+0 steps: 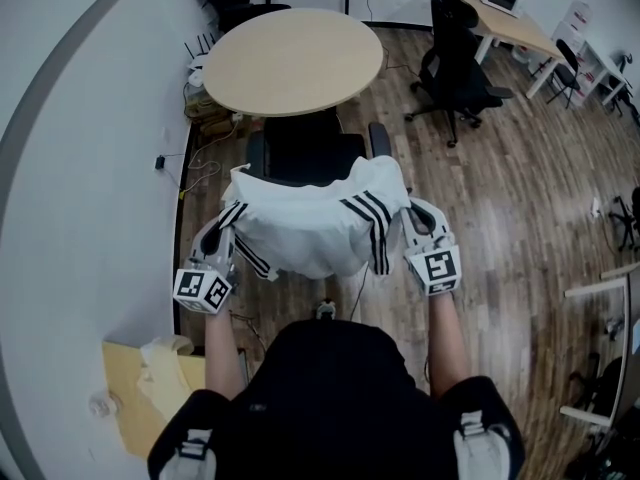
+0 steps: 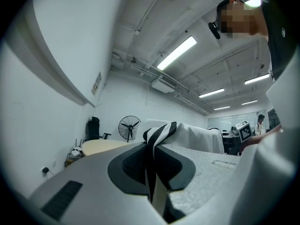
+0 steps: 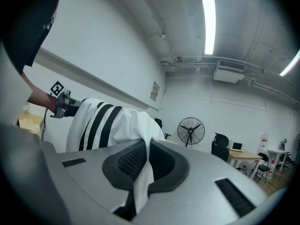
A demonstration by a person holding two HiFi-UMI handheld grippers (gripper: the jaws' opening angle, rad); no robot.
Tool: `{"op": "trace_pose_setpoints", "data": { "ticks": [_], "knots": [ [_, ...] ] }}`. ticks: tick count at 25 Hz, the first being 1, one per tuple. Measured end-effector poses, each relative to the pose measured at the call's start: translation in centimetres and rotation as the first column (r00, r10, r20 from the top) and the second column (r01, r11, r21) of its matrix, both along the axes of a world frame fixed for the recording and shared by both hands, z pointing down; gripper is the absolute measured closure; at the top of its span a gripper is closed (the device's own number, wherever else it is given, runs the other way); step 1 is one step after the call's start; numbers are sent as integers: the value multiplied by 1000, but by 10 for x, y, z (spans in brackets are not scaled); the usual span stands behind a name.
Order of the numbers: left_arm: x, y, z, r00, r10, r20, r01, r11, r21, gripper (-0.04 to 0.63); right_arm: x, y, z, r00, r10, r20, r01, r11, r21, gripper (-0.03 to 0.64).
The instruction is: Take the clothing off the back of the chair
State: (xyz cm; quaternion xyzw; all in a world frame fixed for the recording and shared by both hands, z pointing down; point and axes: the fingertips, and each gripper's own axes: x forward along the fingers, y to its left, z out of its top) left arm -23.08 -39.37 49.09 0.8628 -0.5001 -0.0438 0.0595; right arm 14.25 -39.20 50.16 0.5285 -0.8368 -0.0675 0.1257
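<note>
The clothing (image 1: 310, 223), a white garment with black stripes, hangs stretched between the two hand-held grippers, just in front of the person's chest in the head view. The left hand-held gripper (image 2: 152, 161) is clenched on one end. In the left gripper view a striped fold runs down between its dark pads (image 2: 129, 165), and the rest of the cloth spreads away beyond the jaws. The right hand-held gripper (image 3: 143, 165) is clenched on the other end. There a plain white fold is pinched between the pads, and the striped part billows off to that view's left.

Both hand-held grippers point roughly level and away from the person, one at each side of the garment. The cloth sags in a loose curve between them, with its lower edge drooping toward the person.

The black chair (image 1: 305, 153) stands just beyond the garment, its back under the cloth's far edge. Whether the cloth touches the chair back cannot be told from here. Past the chair is a round surface (image 1: 293, 60) of pale wood, and another black office chair (image 1: 455, 68) stands off to the right on the wooden floor (image 1: 510, 198).
</note>
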Motion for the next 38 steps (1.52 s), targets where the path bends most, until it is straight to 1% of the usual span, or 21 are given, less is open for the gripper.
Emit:
{"op": "trace_pose_setpoints", "data": {
  "ticks": [8,14,26,31,38],
  "knots": [
    [3,6,-2,999,-17,-28,17,1000,-7,584,-2,8,-1,1000,-20,-16,20,1000,2,620],
    [1,16,0,999,-36,-18,36,999,-4,584,1,18,3,999,-24,-25,24,1000,0,620],
    [-2,33,-3,996,-87,7,87,996,1,584,7,33,9,1000,-26,-2,26,999,-18,620],
    [-3,41,-4,992,-125,12,125,992,5,584,11,41,13,999,-32,-3,31,999,-30,620],
    [-4,51,-8,988,-155,21,154,988,20,584,16,45,13,999,-36,-8,36,999,-33,620]
  ]
}}
